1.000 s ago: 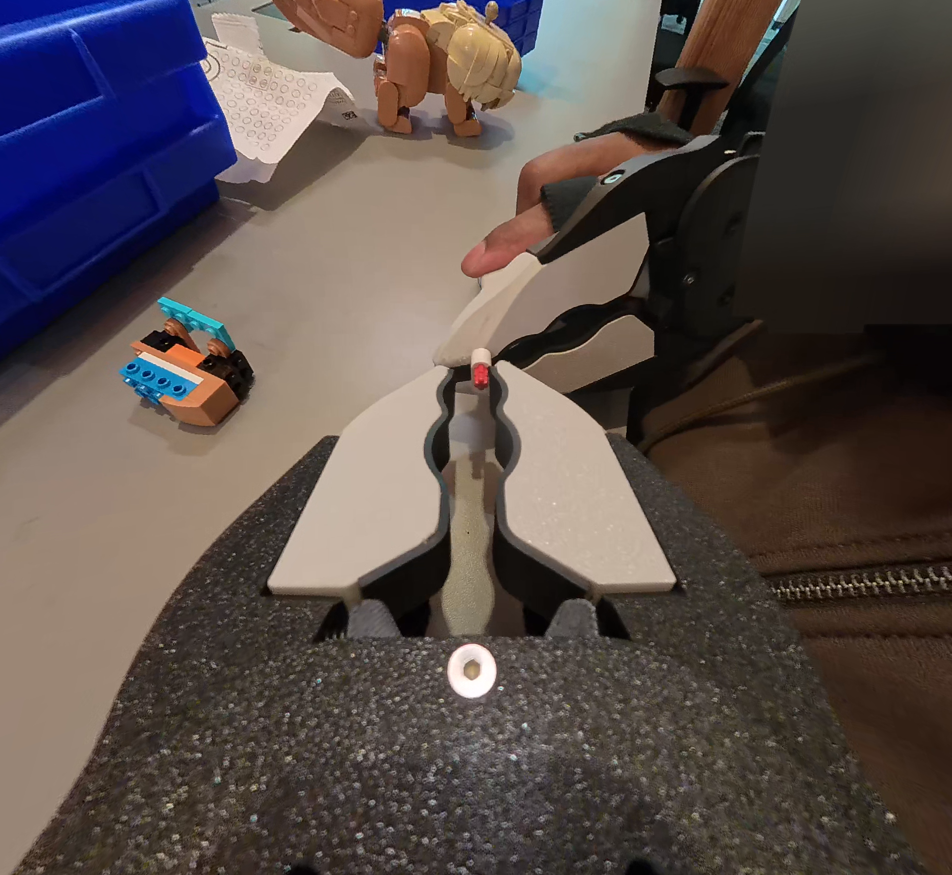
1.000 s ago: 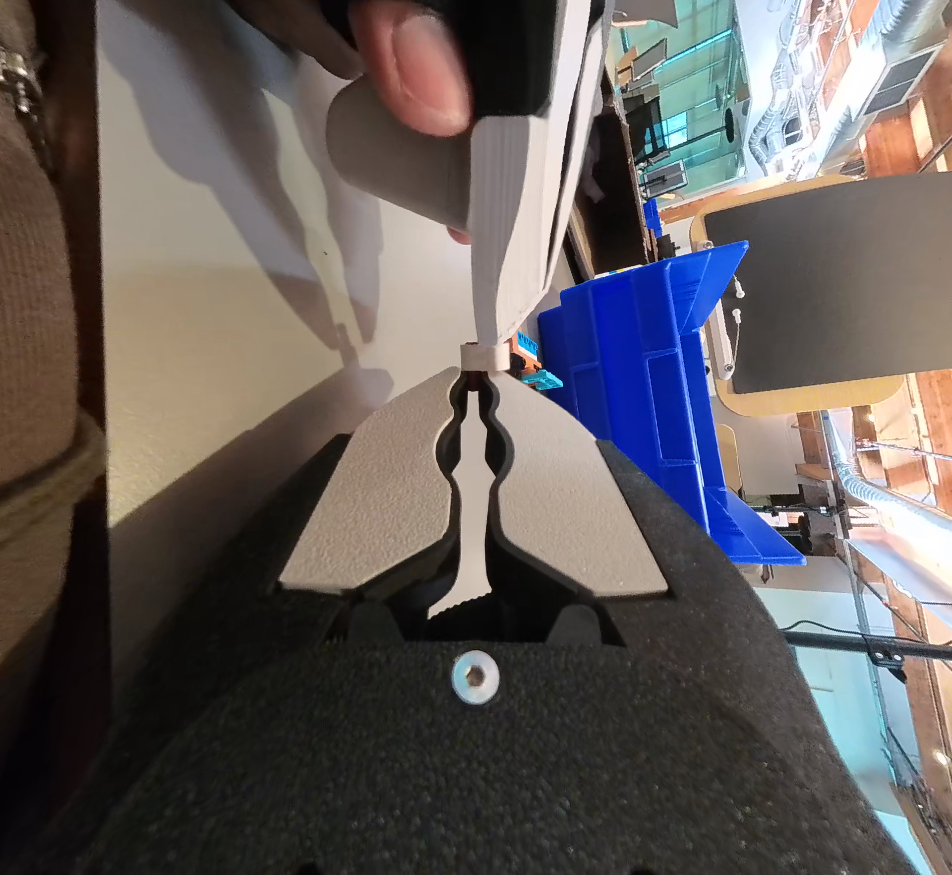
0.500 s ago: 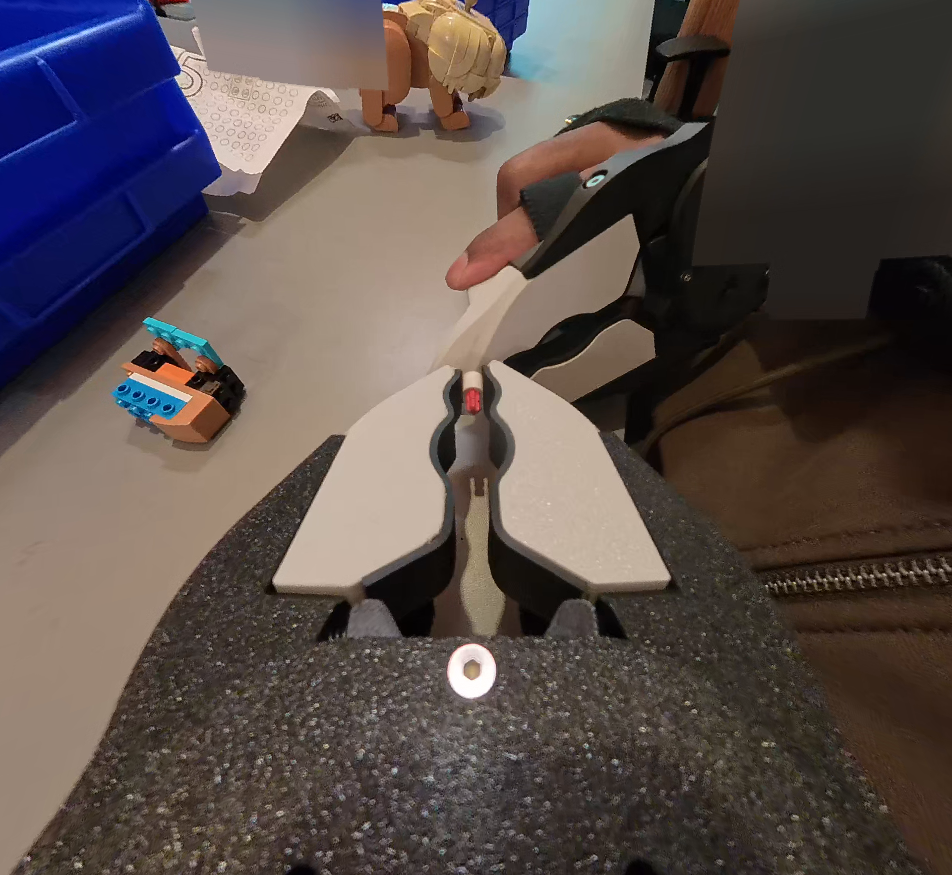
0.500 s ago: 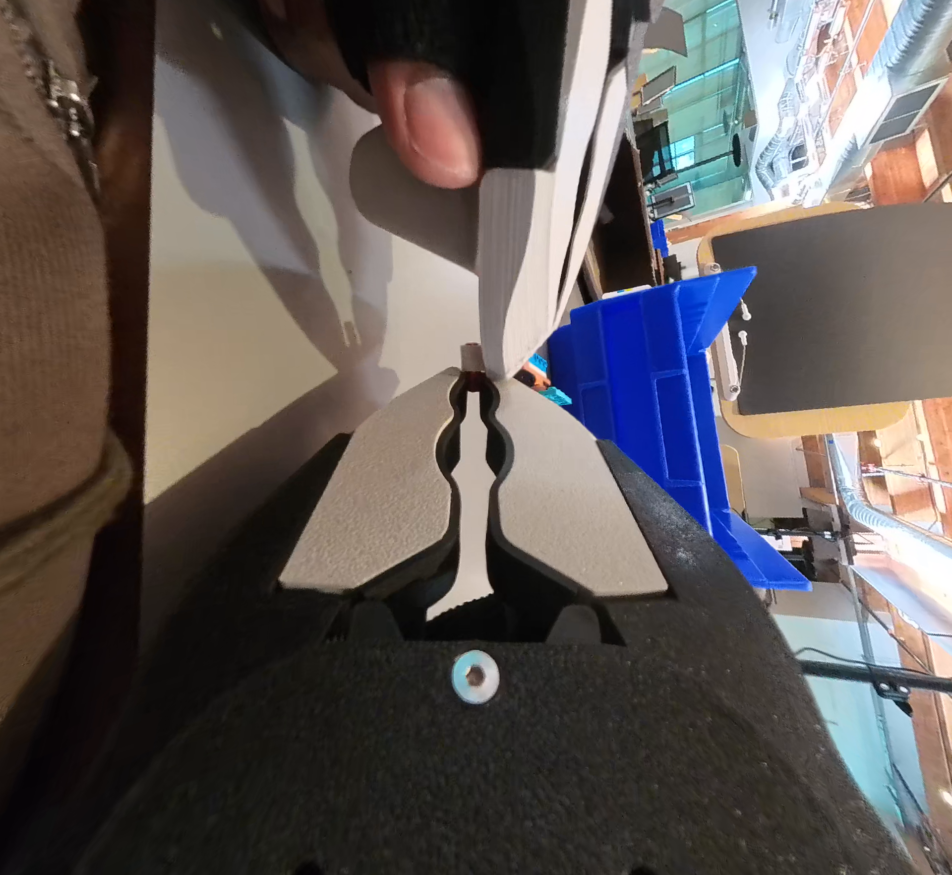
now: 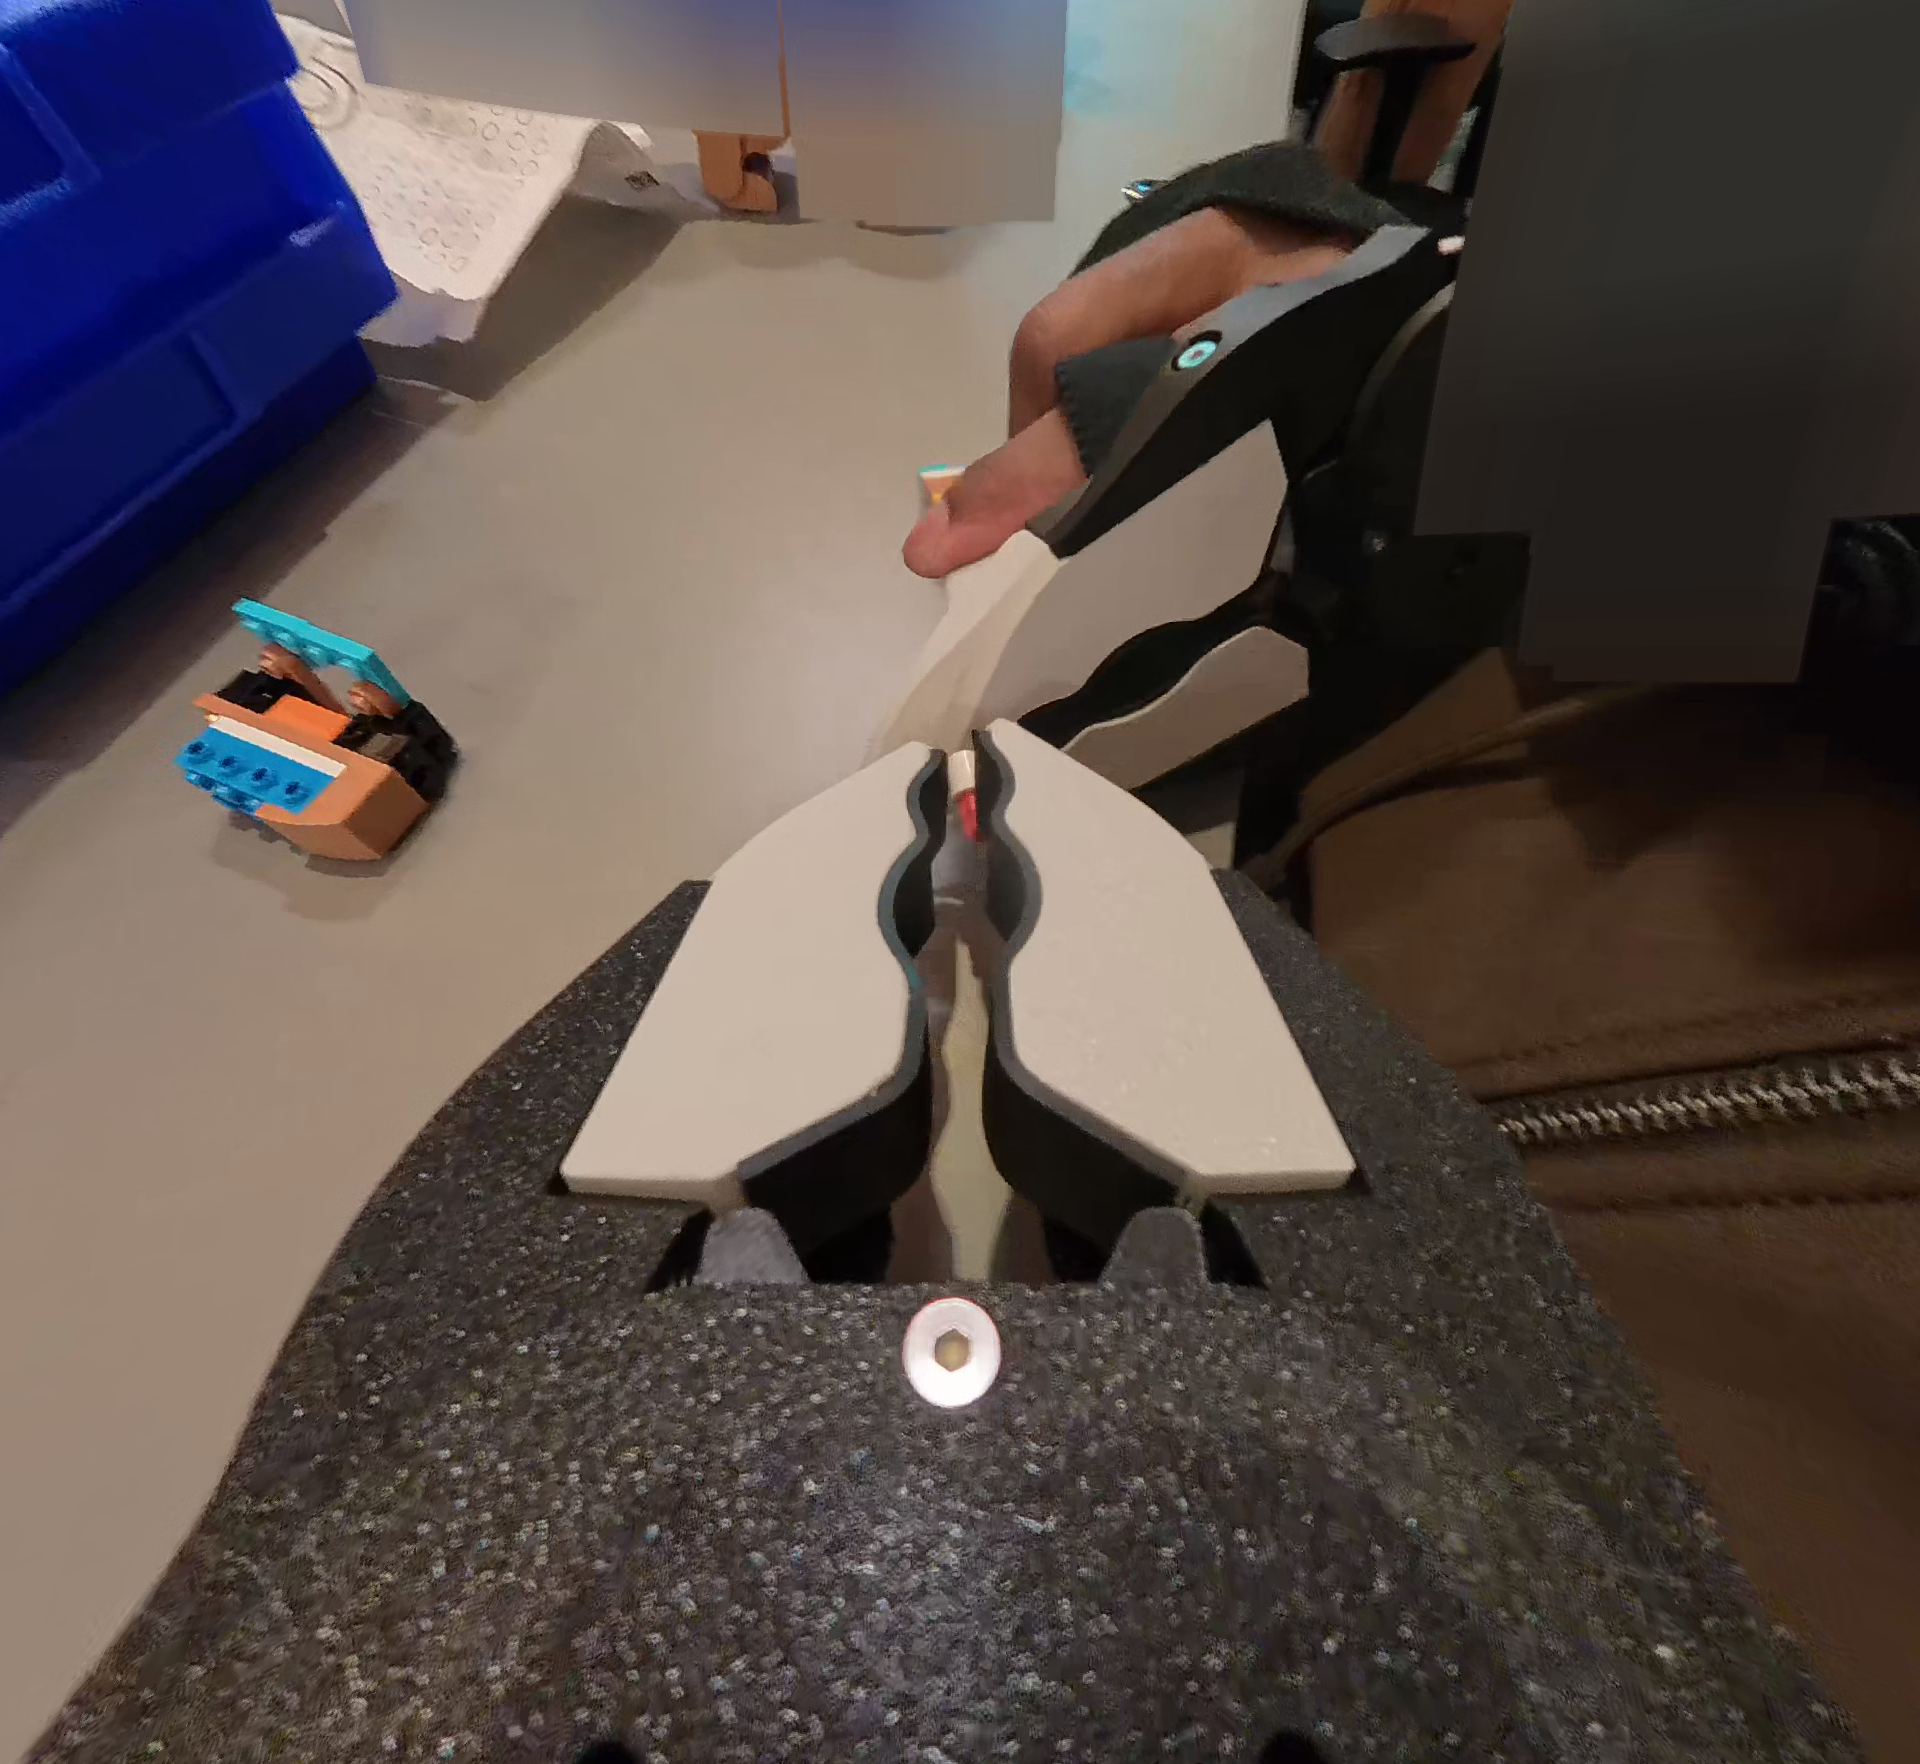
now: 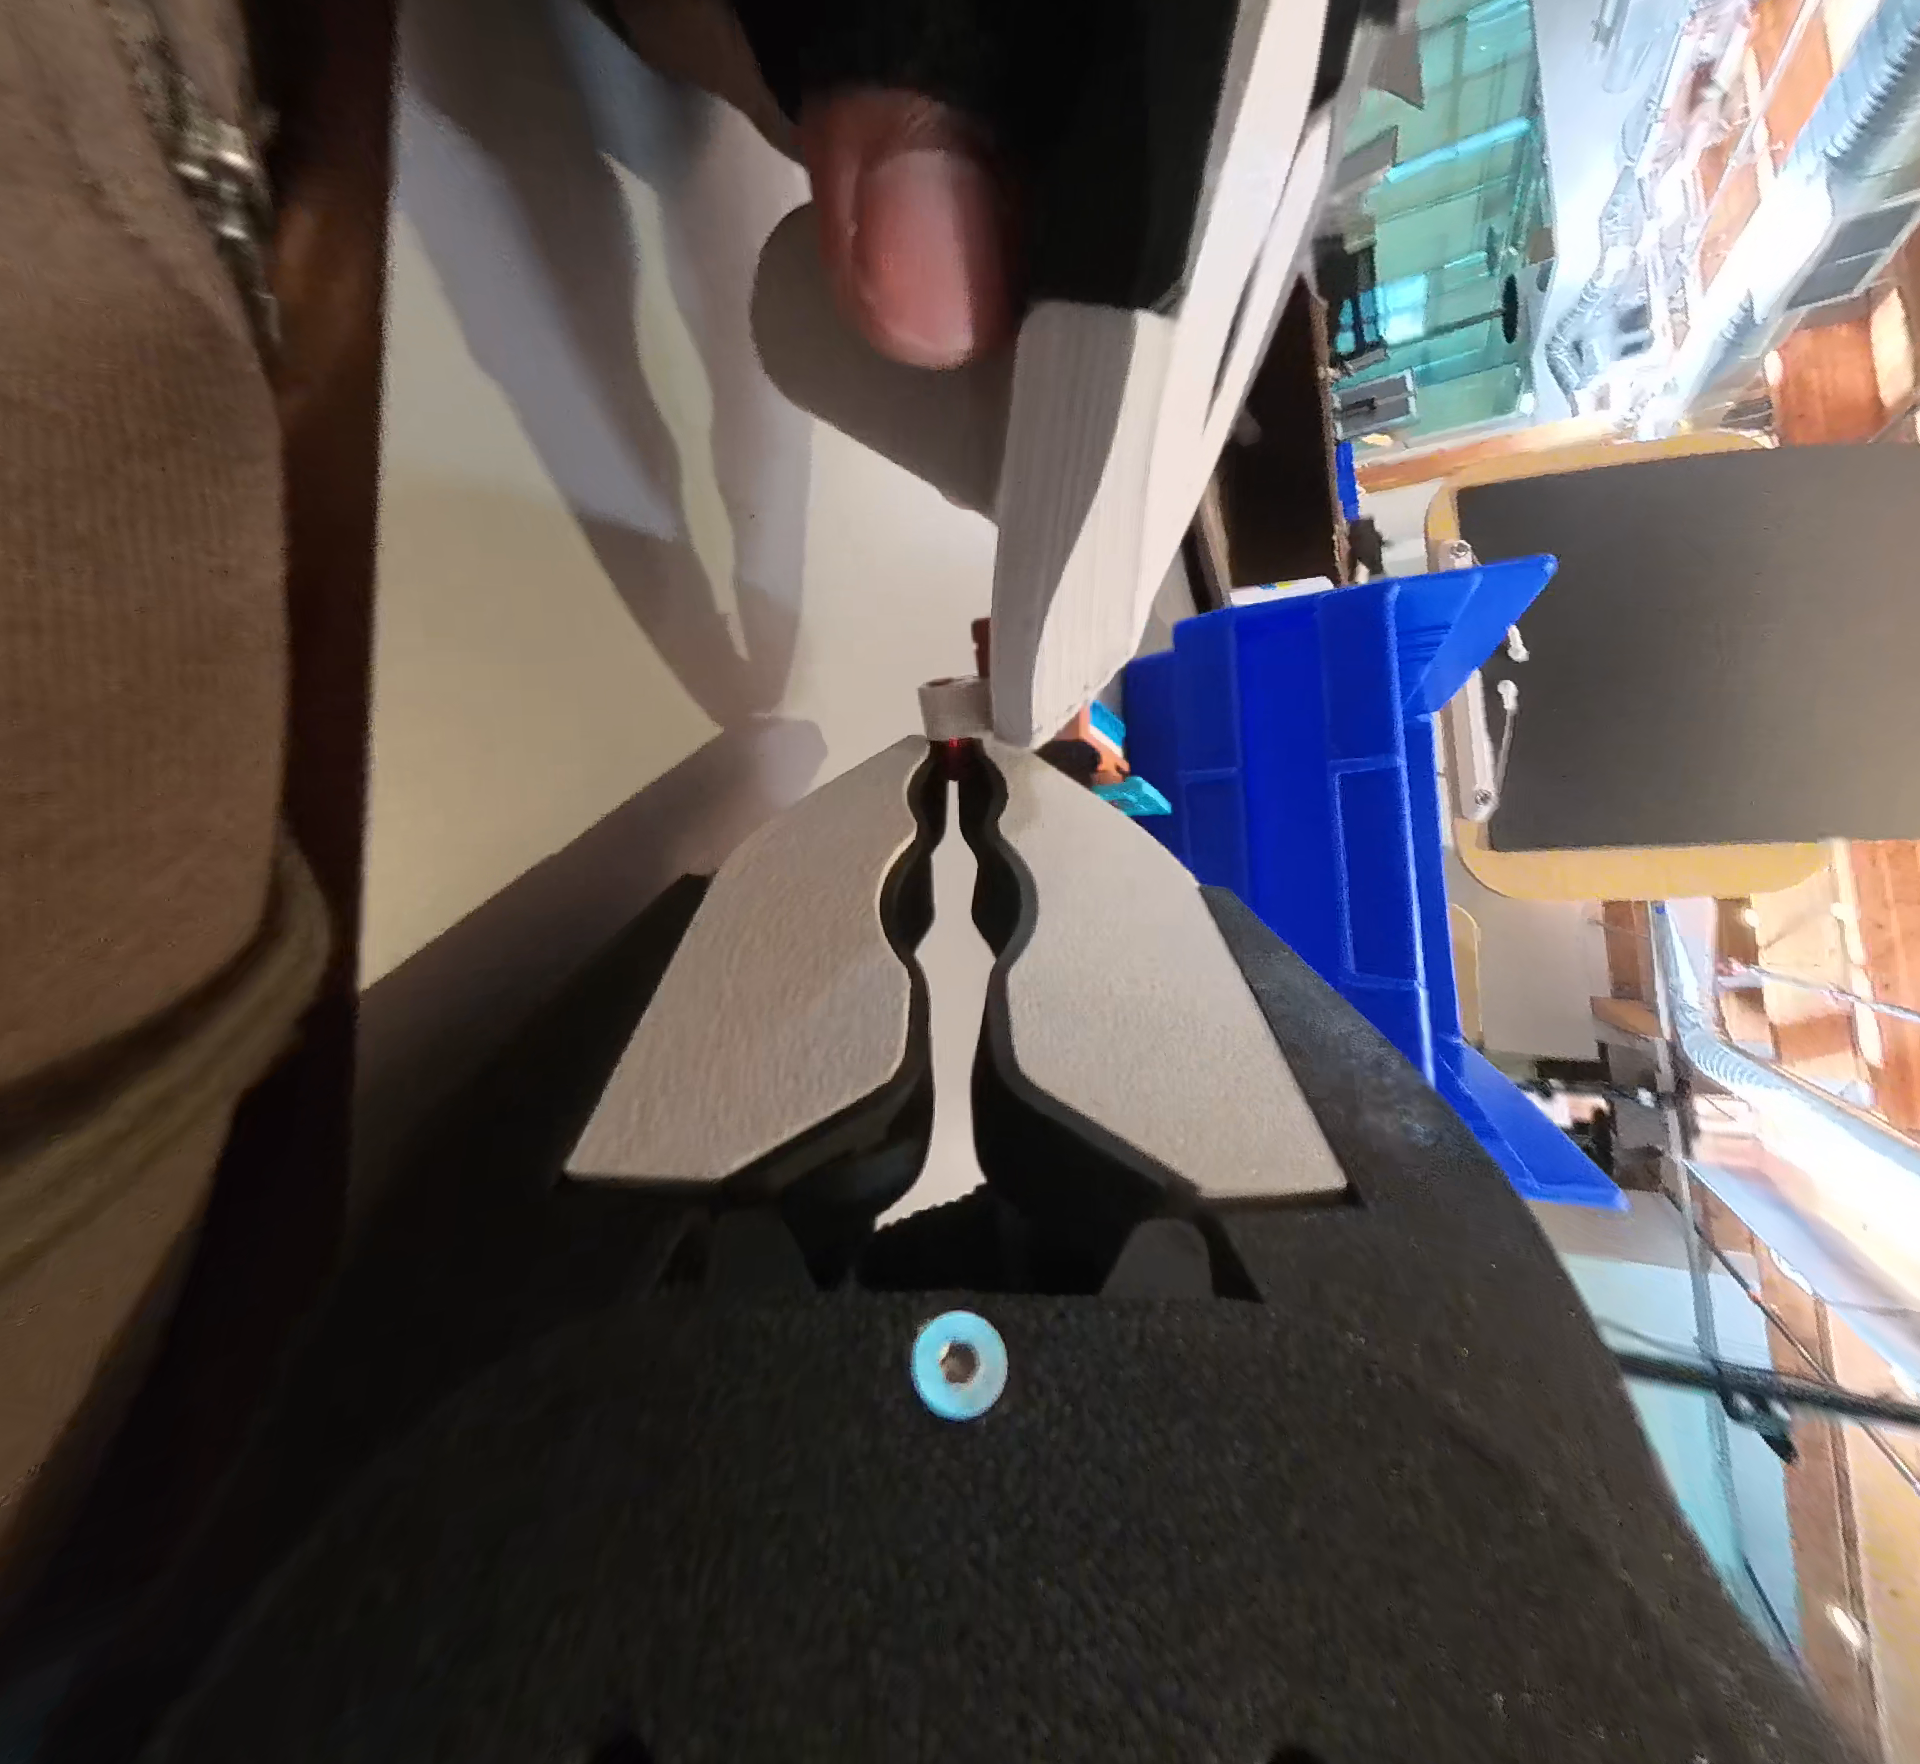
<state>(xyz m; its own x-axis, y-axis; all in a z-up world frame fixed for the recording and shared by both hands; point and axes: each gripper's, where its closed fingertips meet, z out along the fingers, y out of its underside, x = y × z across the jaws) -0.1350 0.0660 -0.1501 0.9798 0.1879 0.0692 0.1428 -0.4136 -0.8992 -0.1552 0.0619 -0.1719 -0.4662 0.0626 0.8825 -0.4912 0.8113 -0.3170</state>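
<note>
Here my left gripper (image 5: 964, 764) and right gripper (image 6: 958, 758) met tip to tip, both jaws closed on one small red-and-white peg (image 5: 965, 784).

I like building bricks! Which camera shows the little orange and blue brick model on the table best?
The left wrist view: the brick model lies in plain sight on the grey table, near the blue bin. In the right wrist view only a sliver of it peeks out behind the other gripper's finger.
</note>
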